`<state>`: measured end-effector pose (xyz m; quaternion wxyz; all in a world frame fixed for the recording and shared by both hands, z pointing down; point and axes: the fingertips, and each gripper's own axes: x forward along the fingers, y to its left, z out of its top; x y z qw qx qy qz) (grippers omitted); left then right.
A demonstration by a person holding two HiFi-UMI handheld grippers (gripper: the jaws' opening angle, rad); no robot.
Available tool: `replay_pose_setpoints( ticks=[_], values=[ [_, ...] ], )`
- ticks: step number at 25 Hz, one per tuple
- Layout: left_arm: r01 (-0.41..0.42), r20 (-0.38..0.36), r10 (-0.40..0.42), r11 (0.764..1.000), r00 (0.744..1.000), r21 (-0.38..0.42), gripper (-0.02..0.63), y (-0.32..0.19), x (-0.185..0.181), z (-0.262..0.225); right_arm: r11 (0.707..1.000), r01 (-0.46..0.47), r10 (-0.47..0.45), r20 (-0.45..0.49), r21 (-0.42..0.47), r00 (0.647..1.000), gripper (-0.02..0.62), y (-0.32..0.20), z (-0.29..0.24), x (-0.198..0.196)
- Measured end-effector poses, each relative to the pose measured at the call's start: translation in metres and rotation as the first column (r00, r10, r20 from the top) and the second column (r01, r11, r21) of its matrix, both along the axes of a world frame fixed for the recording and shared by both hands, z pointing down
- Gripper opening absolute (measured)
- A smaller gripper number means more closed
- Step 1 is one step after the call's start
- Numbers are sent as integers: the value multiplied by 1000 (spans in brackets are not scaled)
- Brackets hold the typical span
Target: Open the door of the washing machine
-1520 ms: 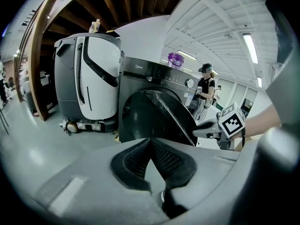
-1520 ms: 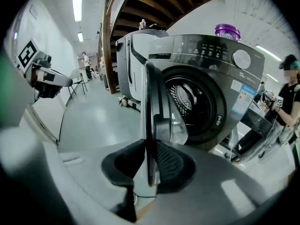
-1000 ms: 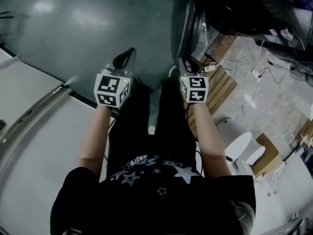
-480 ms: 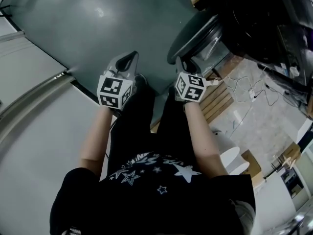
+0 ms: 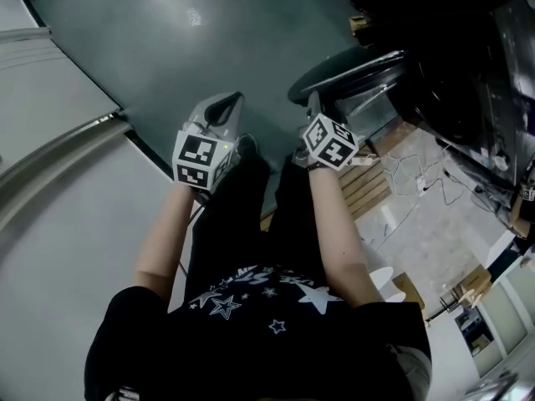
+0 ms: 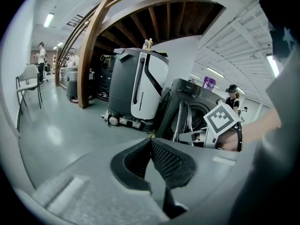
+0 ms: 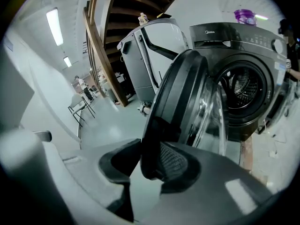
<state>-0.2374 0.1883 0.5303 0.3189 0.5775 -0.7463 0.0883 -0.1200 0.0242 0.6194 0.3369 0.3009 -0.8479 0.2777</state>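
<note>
Looks like end of swing: gripping door (image 7: 180, 97) rim between right gripper (image 7: 150, 146) pads, already wide off washing machine (image 7: 234, 36) ahead. Holding left gripper (image 6: 151, 142) clenched, empty. Next: release rim, back off clear

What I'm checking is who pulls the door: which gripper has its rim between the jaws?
The right gripper: the dark rim of the door runs between its jaws. The left gripper is away from the door, jaws shut on nothing.

Head camera looks steeply down the person's (image 5: 267, 324) front; gripper cameras sight along their jaws — both share the washing machine (image 7: 234, 41), right nearer.
</note>
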Motion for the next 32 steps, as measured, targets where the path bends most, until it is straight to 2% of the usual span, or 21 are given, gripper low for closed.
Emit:
replay_pose_setpoints(
  ticks=[7, 15, 20, 24, 28, 32],
  values=[
    [47, 17, -46, 999, 999, -22, 11, 6, -24, 8, 996, -85, 85, 45, -6, 995, 130, -7, 2, -47],
    [95, 48, -92, 994, 995, -61, 11, -10, -64, 7, 996, -58, 64, 94, -67, 994, 130, -24, -4, -126],
    [166, 19, -165, 982, 986, -84, 11, -15, -90, 16, 992, -90, 96, 75, -90, 992, 129, -39, -3, -170],
    [209, 23, -208, 974, 978, -91, 11, -18, -111, 20, 985, -124, 132, 61, -117, 989, 127, -51, -1, -194],
    [244, 8, -245, 965, 970, -94, 11, -30, -127, 22, 985, -115, 123, 53, -130, 991, 124, -62, 1, -215],
    [264, 32, -262, 962, 964, -73, 11, -41, -147, 23, 989, -105, 110, 49, -105, 993, 123, -76, 0, -237]
  ],
)
